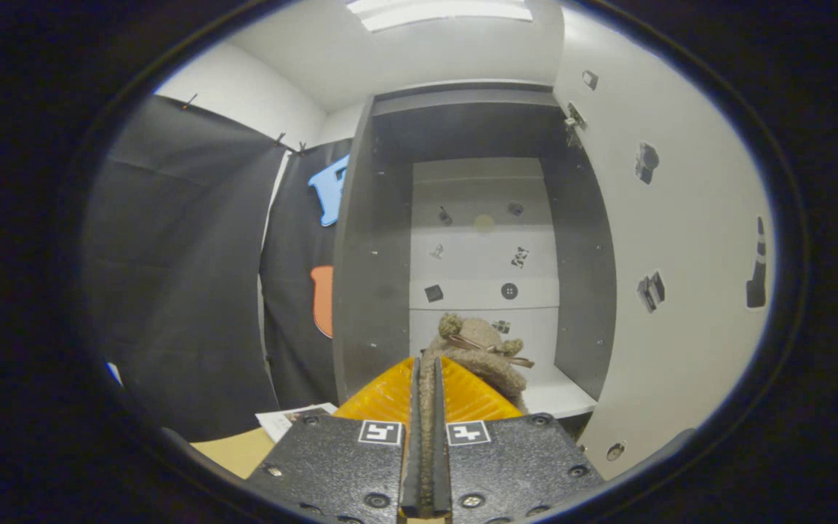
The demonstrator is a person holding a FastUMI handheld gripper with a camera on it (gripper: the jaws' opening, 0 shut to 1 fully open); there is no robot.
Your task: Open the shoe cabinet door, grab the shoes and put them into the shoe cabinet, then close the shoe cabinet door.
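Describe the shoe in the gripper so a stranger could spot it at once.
Find the open dark grey shoe cabinet with its white door swung aside. In front of its white shelf, the gripper is shut on a fuzzy tan slipper, the only furry thing there, tied with a thin brown bow.

My gripper (428, 378) clamps a fuzzy tan shoe (479, 356) between both fingers, held before the open shoe cabinet (372, 255), its white door (673, 240) swung aside.

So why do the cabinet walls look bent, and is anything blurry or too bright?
Gripper view: the fisheye lens bows the shoe cabinet and its open door; the ceiling light is glary; the fuzzy shoe, pinched in the tool, stays fairly sharp.
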